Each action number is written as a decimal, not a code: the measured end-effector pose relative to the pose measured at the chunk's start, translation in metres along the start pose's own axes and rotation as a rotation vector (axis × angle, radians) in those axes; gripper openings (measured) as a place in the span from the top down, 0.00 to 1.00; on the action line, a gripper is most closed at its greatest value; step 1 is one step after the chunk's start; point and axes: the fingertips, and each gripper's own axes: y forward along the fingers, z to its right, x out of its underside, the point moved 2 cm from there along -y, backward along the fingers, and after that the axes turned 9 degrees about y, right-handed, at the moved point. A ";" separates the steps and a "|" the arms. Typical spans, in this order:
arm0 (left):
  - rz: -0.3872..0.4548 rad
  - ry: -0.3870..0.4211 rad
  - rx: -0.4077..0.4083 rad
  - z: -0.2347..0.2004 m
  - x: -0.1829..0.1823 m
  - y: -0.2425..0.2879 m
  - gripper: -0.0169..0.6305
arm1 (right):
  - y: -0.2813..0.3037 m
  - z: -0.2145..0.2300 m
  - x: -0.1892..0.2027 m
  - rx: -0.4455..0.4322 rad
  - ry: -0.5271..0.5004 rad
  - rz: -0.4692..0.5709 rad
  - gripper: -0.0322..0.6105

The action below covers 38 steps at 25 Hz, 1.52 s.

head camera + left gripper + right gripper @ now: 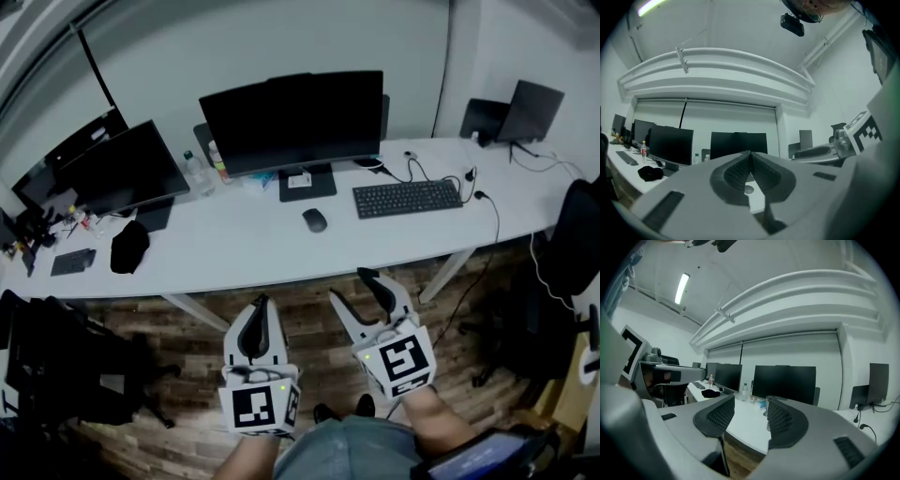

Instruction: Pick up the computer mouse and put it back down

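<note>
White desk (253,248) spans mid-frame, with the computer mouse (315,220) resting near its centre. In the lower frame, the left gripper (260,305) has its jaws pressed together and empty. The right gripper (349,286) has its jaws apart and holds nothing.

The head view looks steeply down from behind the left gripper (260,305) and right gripper (349,284), standing back from the desk (234,248). Both gripper views look level across its near edge. All three share the middle monitor (738,144).
</note>
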 end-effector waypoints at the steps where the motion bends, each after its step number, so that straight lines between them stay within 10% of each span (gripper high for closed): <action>1: 0.002 0.000 0.001 -0.002 0.000 -0.001 0.96 | 0.001 -0.001 -0.001 0.008 -0.004 0.005 0.60; 21: -0.033 -0.008 0.058 -0.034 0.034 0.006 0.96 | 0.024 -0.008 0.007 0.096 -0.002 0.010 0.62; 38: -0.184 0.024 0.096 -0.024 0.093 0.163 0.96 | 0.151 0.104 0.039 0.065 0.077 -0.075 0.61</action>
